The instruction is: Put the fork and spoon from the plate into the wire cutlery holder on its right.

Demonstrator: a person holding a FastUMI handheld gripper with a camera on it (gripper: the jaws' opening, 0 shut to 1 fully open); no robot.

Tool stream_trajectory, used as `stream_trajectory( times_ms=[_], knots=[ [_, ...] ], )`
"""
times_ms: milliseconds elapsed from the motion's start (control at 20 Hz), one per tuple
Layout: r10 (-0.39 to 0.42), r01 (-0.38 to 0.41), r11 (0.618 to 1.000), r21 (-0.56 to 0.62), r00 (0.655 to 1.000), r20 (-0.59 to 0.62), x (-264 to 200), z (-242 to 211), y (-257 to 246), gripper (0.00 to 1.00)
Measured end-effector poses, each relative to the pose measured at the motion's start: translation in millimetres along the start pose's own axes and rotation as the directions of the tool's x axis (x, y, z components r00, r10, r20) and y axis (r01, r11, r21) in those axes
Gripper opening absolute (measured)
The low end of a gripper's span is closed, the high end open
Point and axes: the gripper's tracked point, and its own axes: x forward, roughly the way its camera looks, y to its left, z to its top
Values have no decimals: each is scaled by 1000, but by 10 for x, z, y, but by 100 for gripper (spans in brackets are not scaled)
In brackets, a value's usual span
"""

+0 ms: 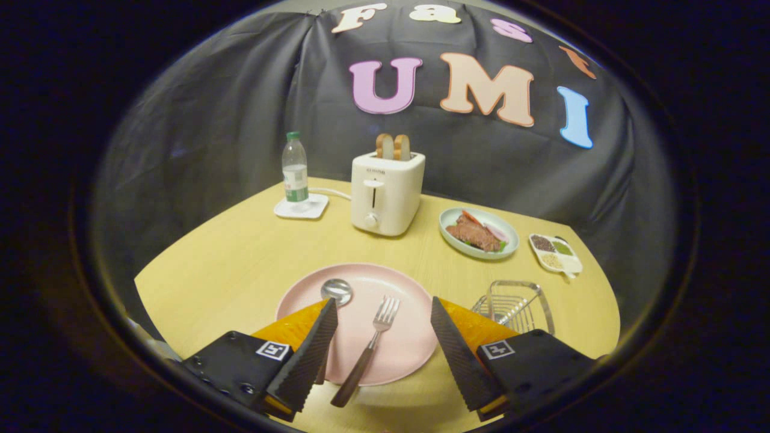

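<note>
The tongs [383, 310] stand wide apart above the round pink plate [409, 343]; the wooden-handled fork [368, 349] lies between them, the spoon [336, 291] beside, the wire holder [518, 304] right.

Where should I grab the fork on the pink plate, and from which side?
Grip the fork by its brown wooden handle, probably where it overhangs the pink plate's near rim, coming down from above. It lies flat, tines pointing away, between the open gripper fingers, so closing across the handle should clamp it. The spoon sits beside the left finger; stay clear of it.
</note>
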Motion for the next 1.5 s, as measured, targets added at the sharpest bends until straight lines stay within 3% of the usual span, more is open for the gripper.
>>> stream_trajectory(
  times_ms=[400,950,1200,1500],
  knots=[
    [9,-21,997,-68,987,-163,218,-486,31,98],
    [-3,-30,993,-117,962,-272,320,-713,86,29],
    [-6,-28,994,-106,952,-306,322,-715,50,10],
    [12,-42,995,-88,948,-317,231,-545,-56,9]
  ],
)
